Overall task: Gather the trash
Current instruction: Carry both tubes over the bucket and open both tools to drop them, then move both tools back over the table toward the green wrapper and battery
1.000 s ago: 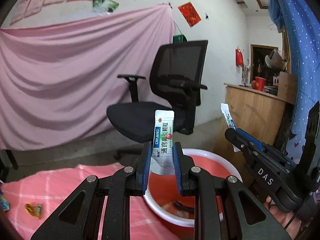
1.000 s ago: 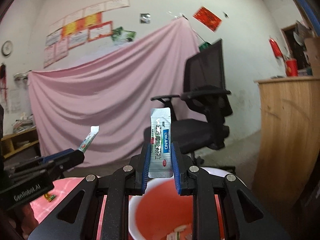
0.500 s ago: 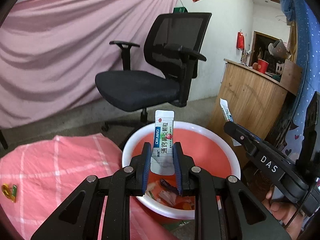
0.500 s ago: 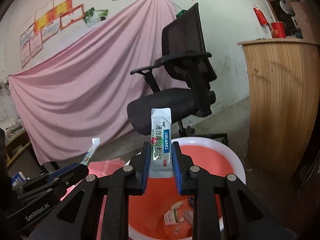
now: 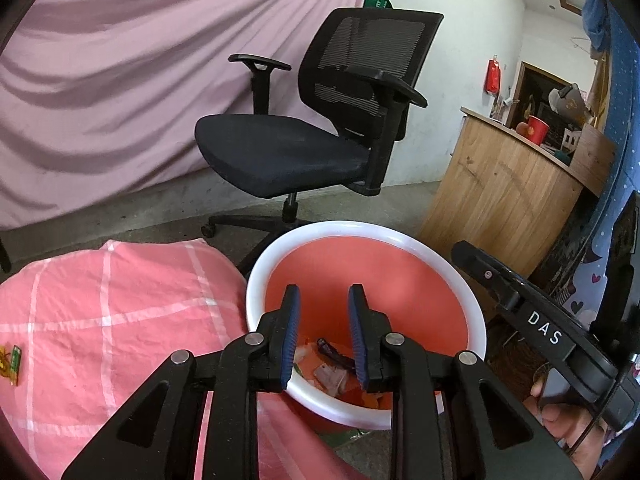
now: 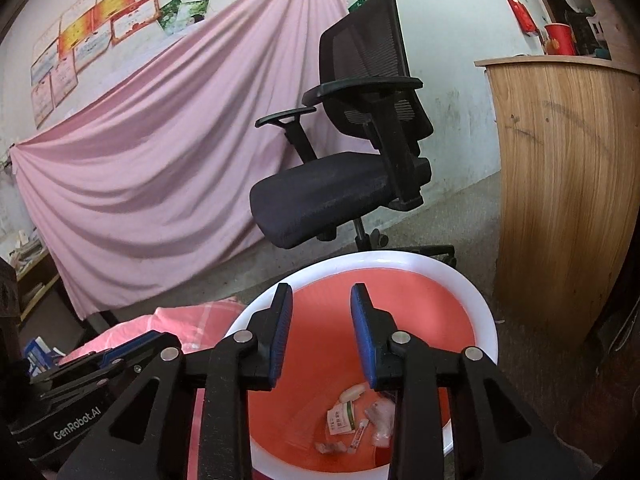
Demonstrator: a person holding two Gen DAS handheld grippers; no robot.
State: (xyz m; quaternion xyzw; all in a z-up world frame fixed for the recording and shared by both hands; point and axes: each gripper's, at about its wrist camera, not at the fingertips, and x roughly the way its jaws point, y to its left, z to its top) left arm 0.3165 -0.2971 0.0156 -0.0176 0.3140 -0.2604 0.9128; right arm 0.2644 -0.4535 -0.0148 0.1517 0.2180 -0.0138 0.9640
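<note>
A red bin with a white rim [image 5: 400, 240] [image 6: 472, 292] stands on the floor beside the pink-covered surface. Both grippers hover over it. My left gripper [image 5: 323, 294] has its jaws opening, with nothing between its blue pads. My right gripper [image 6: 321, 294] is opening too, also empty. Several wrappers and sachets [image 6: 352, 416] [image 5: 330, 374] lie on the bin's bottom. The right gripper's body [image 5: 544, 328] shows at the right of the left wrist view; the left gripper's body [image 6: 80, 392] shows at the lower left of the right wrist view.
A black office chair [image 5: 320, 132] [image 6: 352, 168] stands just behind the bin. A wooden counter [image 5: 500, 196] [image 6: 560, 184] is to the right. The pink checked cloth [image 5: 100, 320] lies left of the bin, with a small wrapper [image 5: 10, 364] at its left edge.
Both grippers tipped down over the bin and spread their jaws. The sachet each one held upright is gone from between the pads.
</note>
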